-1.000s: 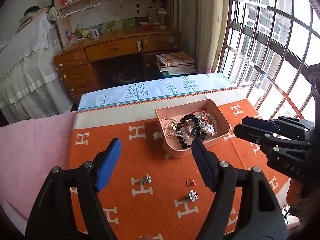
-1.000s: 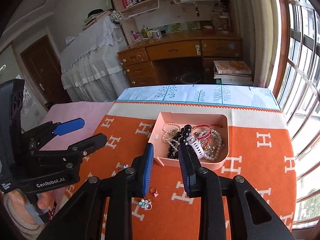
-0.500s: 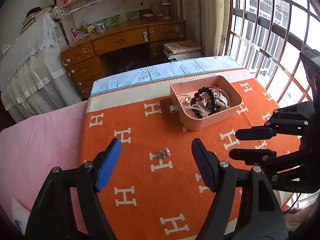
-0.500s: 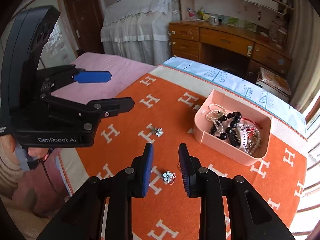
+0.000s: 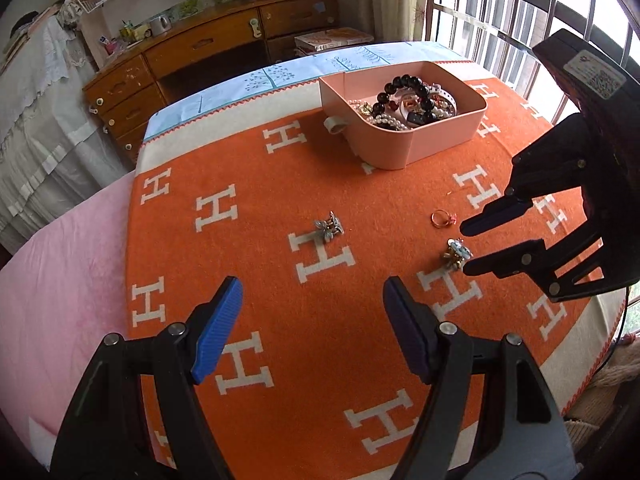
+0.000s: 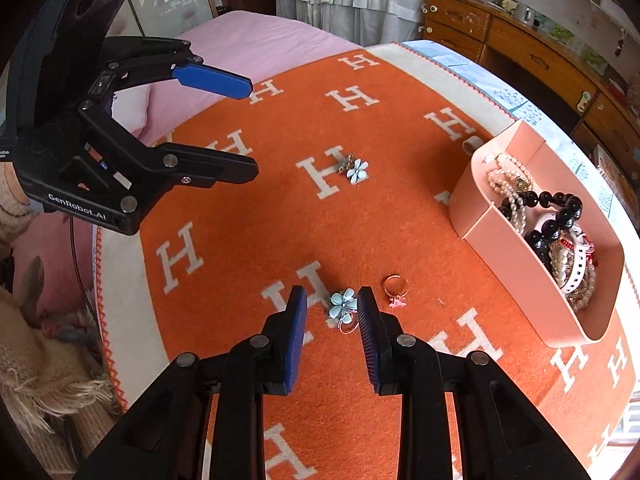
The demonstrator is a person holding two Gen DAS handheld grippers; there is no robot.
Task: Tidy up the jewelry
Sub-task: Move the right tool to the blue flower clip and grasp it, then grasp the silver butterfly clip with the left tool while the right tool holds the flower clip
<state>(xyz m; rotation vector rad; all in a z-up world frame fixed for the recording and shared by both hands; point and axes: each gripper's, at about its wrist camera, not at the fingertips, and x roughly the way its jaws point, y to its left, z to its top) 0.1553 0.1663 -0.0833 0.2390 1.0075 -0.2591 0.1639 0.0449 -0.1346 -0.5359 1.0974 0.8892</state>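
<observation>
Blue flower earring (image 6: 342, 305), between open right tool (image 6: 332, 314) fingers

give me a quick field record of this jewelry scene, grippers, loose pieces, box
right gripper: open, jaws either side of a blue flower earring on the orange blanket
left gripper: open, holding nothing
second flower earring: loose on the blanket, apart from both grippers
ring: loose, beside the near earring
pink box: holds black bead bracelet, pearls, other pieces
</observation>
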